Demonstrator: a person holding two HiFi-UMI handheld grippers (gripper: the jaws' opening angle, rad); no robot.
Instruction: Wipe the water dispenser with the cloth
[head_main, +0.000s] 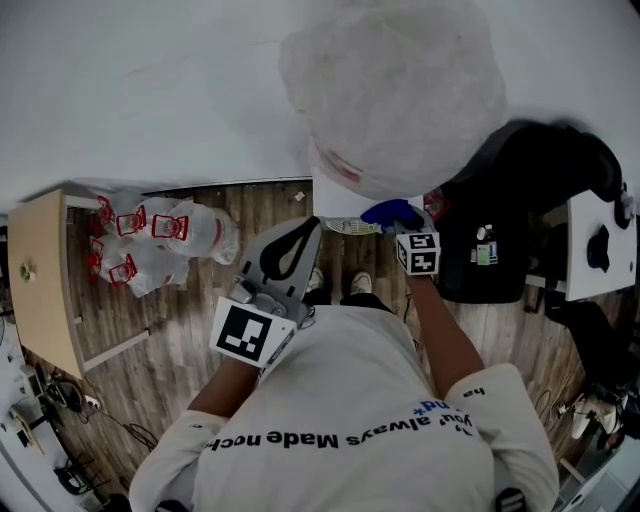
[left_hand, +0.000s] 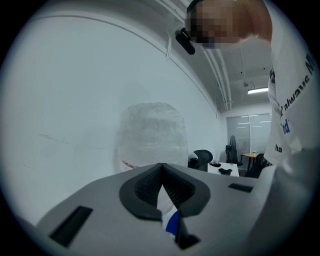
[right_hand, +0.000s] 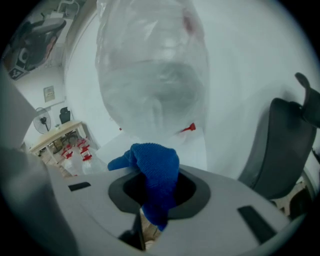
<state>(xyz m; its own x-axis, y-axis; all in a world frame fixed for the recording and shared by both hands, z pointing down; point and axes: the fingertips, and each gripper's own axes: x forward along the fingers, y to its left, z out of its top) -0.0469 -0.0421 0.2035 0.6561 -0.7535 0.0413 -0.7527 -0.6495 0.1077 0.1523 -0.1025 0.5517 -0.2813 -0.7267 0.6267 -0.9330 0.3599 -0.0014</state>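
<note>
The water dispenser (head_main: 345, 195) stands against the white wall, and its big bottle (head_main: 395, 90) is wrapped in clear plastic. My right gripper (head_main: 400, 222) is shut on a blue cloth (head_main: 390, 212) and holds it close to the dispenser's top edge, just below the bottle. In the right gripper view the cloth (right_hand: 155, 172) bunches up between the jaws in front of the bottle (right_hand: 150, 75). My left gripper (head_main: 290, 255) is shut and holds nothing; it hangs a little left of the dispenser. Its pads (left_hand: 150, 185) meet, with the bottle (left_hand: 152, 135) beyond them.
Several empty bottles with red handles (head_main: 160, 240) lie on the wood floor at the left, beside a wooden table (head_main: 40, 280). A black office chair (head_main: 520, 210) stands right of the dispenser, with a white desk (head_main: 600, 245) further right. The person's feet (head_main: 340, 285) are close to the dispenser's base.
</note>
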